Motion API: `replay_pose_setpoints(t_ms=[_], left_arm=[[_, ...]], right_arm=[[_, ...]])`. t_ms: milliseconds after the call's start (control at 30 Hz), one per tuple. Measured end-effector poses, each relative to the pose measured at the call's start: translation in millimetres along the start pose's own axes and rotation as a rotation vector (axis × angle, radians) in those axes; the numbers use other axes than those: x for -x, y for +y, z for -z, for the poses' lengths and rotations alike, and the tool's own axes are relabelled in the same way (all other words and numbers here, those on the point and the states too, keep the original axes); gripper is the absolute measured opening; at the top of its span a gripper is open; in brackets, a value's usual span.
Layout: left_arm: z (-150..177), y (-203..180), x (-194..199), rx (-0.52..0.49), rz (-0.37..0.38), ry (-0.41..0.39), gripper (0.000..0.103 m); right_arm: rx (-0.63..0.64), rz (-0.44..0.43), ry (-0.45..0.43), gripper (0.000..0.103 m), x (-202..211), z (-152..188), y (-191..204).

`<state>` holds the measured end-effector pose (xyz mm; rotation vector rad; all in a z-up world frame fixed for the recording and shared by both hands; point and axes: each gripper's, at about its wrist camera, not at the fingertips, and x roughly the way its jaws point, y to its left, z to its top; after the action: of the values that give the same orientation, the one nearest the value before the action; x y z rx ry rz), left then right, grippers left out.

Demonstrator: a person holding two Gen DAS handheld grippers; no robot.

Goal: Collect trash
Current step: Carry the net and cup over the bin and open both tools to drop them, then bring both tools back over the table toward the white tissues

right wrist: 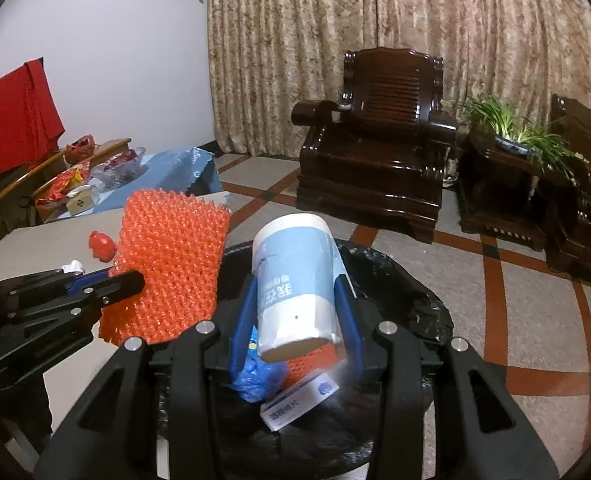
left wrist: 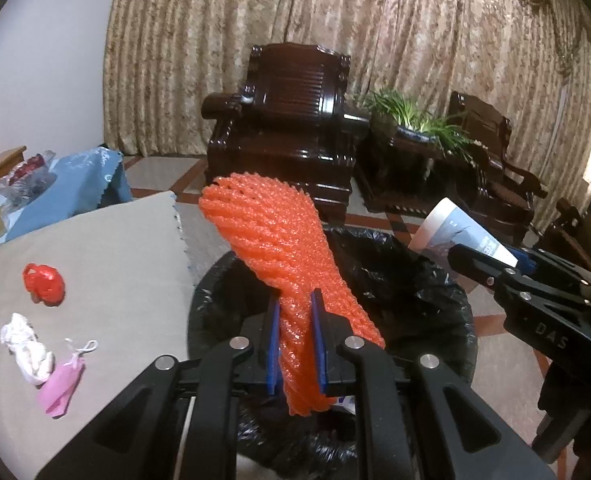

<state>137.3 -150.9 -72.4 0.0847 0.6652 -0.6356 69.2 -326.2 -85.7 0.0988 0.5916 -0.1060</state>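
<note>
Foam netting (left wrist: 291, 264), light and squashy, sits clamped low in our left gripper (left wrist: 297, 344) above the bin (left wrist: 427, 280); our right gripper (right wrist: 299, 312) pinches the crushable paper cup (right wrist: 295, 276) mid-wall.

Two grippers (right wrist: 297, 314), two armchairs (left wrist: 283, 128), perhaps three table scraps (left wrist: 43, 284).

Foam fruit net (left wrist: 279, 256): bright orange, open mesh weave. Paper cup (right wrist: 295, 276): white with a pale blue band, white characters printed on it. Bin liner (left wrist: 427, 280): glossy black. Gripper pads (right wrist: 244, 320): blue, on black frames. Table (left wrist: 95, 248): covered in plain grey. Knotted bag (left wrist: 43, 284): red. Small pouch (left wrist: 61, 384): pink. Curtains (left wrist: 375, 40): beige-gold floral damask. Armchair (right wrist: 379, 140): dark reddish-brown lacquered wood. Floor (right wrist: 495, 280): speckled grey, crossed by red-brown bands.
</note>
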Motion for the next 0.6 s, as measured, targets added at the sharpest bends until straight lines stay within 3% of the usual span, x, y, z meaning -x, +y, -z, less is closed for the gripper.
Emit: replay_pose_setpoints(t_ms=[300,400,467,500,533,600], left_arm=[[-2,-9,-26,-0.030,0.013,0.029,0.014],[1,-6,-31,-0.031,0.026,0.046,0.016],[2,-2,-32,-0.022,0.035,0.052,0.023],[2,0,-32,-0.015,0.042,0.056,0.033],[2,1,-32,-0.006,0.047,0.060,0.043],[3,2,-33,0.009,0.046,0.058,0.050]], right_arm=[[-0.002,0.018,0.037,0.038,-23,8,-13],[-0.003,0.020,0.052,0.046,-29,11,-16],[-0.005,0.039,0.066,0.050,-33,14,-18],[-0.006,0.045,0.071,0.051,-35,16,-20],[-0.007,0.048,0.075,0.056,-35,17,-20],[-0.010,0.057,0.074,0.065,-34,19,-22]])
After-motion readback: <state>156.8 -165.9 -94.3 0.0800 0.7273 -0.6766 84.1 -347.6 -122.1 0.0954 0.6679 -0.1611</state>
